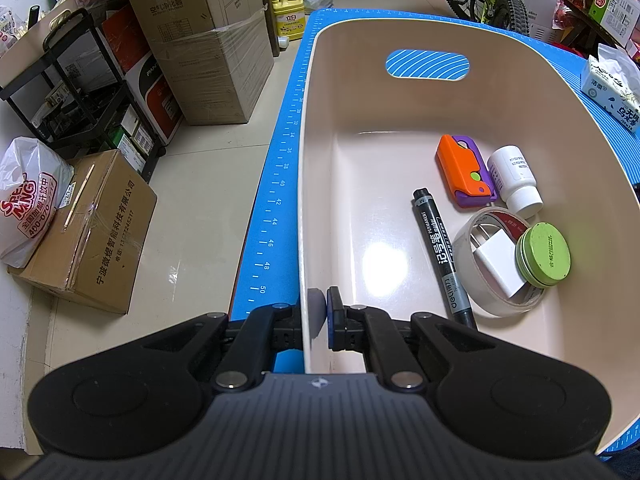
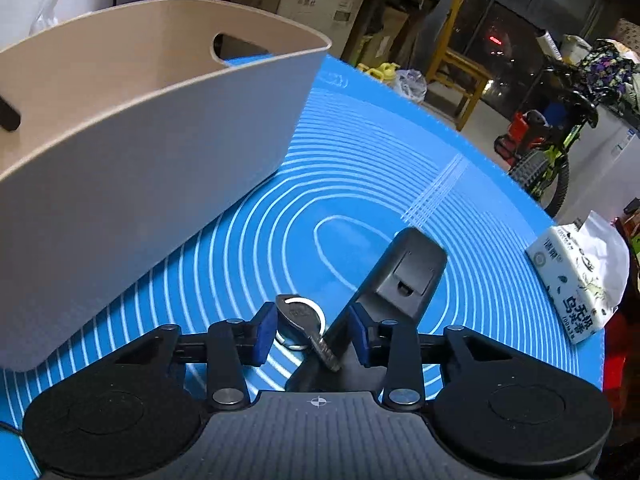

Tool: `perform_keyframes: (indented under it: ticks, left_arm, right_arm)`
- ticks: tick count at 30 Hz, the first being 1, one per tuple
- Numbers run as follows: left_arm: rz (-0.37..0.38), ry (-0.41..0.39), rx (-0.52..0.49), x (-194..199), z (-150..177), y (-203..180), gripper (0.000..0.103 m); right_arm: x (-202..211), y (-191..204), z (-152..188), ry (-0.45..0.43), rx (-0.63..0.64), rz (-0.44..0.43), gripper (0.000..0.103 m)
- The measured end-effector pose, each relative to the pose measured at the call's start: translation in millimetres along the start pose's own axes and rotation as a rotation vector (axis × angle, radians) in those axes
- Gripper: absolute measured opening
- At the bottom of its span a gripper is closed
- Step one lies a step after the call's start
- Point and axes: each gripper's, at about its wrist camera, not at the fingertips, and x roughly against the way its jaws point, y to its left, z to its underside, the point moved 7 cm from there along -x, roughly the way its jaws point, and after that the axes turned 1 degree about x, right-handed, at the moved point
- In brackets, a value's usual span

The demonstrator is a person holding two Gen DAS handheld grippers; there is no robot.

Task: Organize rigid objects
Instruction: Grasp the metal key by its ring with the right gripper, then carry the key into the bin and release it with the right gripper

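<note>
My left tongs (image 1: 320,312) are clamped on the near rim of the bin (image 1: 520,64), one pad outside the wall, one inside. My right tongs (image 2: 312,330) stand half apart over the mat (image 2: 360,184); the key (image 2: 298,314) lies between the pads, its ring by the left pad, and the black remote (image 2: 404,276) touches the right pad, slanting to 1 o'clock. Whether either pad presses I cannot tell. Only the left view shows inside the bin: a marker (image 1: 438,248) at 12 o'clock, then tape (image 1: 500,260), charger (image 1: 498,262), green tin (image 1: 544,254), white bottle (image 1: 516,180) and orange knife (image 1: 466,170) toward 1. The right view shows the bin's outer wall at 10 o'clock and tissues (image 2: 576,280) at 3.
</note>
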Motion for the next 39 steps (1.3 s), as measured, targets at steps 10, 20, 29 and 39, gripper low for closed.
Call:
perform_keyframes:
  ticks: [10,20,29,39]
  left_arm:
    - [0.0,0.0,0.0,-0.3,0.1,0.3,0.009]
    - [0.0,0.0,-0.001,-0.2,0.0,-0.2,0.009]
    - [0.0,0.0,-0.001,-0.5,0.2,0.3,0.009]
    - [0.0,0.0,0.0,-0.5,0.1,0.1,0.009]
  right_arm:
    - [-15.1,-3.4,-5.0,0.011,0.001,0.004,0.033]
    - [-8.4,-19.8,-4.5,-0.019,-0.151,0.003,0.013]
    - [22.1,-29.4,-12.0,-0.105,-0.237,0.041,0.013]
    - [84.8,-27.3,-59.3,-0.277,-0.239,0.019,0.013]
